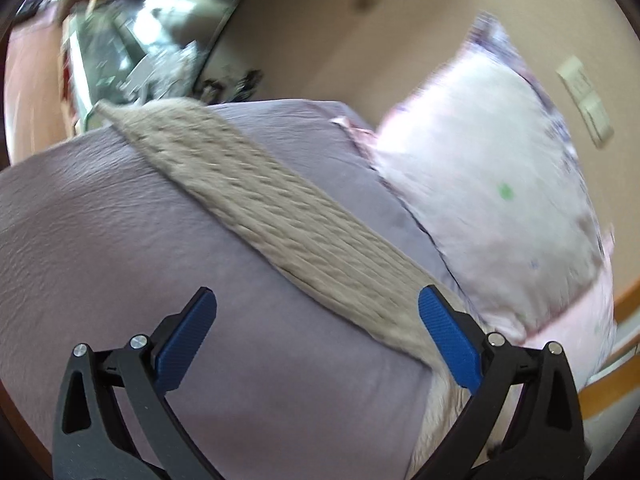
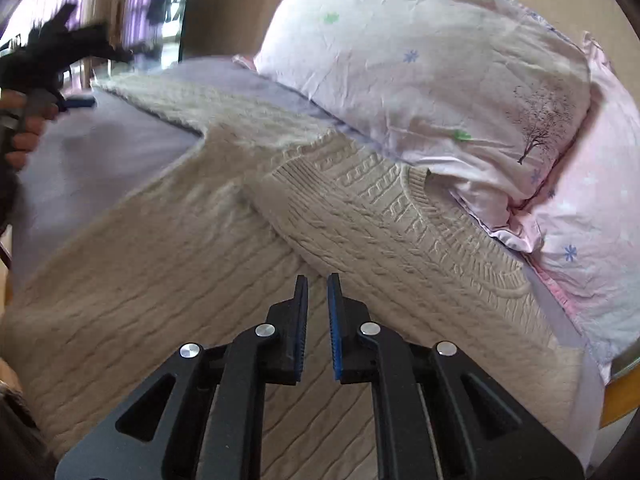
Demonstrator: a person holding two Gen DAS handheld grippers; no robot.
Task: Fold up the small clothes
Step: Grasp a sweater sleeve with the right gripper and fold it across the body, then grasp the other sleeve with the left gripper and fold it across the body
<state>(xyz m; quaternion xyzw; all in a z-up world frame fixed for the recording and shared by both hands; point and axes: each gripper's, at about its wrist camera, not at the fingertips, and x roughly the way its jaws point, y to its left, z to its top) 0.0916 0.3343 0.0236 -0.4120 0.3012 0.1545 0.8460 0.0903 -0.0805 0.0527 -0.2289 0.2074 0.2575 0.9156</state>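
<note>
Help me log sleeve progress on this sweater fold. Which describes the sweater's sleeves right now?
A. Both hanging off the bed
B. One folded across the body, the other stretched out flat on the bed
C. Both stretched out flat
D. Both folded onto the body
B: on the sweater, one sleeve lies across the body, while the other sleeve stretches over the bedsheet.

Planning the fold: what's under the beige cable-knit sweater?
The beige cable-knit sweater lies on a lilac bedsheet; anything beneath its body is covered.
</note>
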